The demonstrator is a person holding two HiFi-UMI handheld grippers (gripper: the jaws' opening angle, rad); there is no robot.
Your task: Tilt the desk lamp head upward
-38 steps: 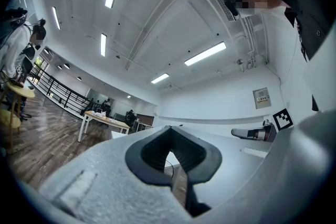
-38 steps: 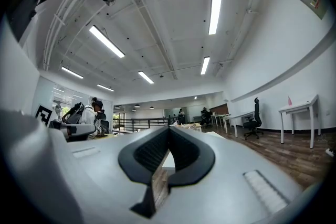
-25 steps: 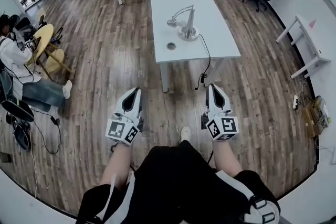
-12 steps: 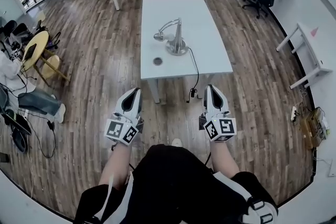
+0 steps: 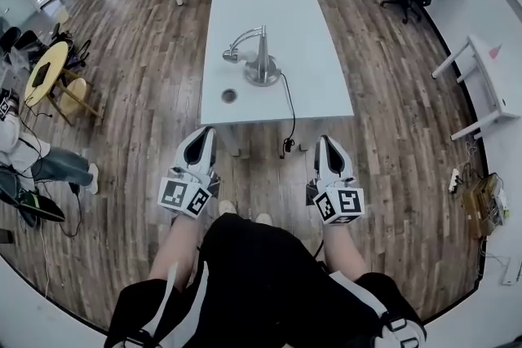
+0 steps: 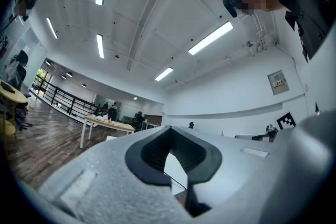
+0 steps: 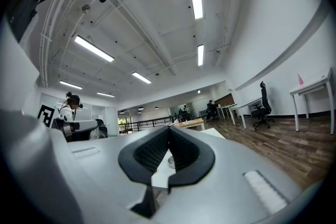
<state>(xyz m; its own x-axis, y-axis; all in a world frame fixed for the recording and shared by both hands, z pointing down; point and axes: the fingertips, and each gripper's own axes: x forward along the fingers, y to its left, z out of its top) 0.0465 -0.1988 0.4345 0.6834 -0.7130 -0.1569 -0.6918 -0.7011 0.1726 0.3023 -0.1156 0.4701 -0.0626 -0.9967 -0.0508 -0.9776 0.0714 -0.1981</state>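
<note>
- Head view: desk lamp stands mid white table, head drooping twd left. Left gripper & right gripper sit off table's near edge, well apart from lamp.
- Left gripper view: jaws closed, nothing btwn.
- Right gripper view: jaws closed, empty; round shape past tips, poss. lamp base.

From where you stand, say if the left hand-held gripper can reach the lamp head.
Probably not: the left hand-held gripper is short of the white table, with the lamp head farther in. Nothing blocks it.
</note>
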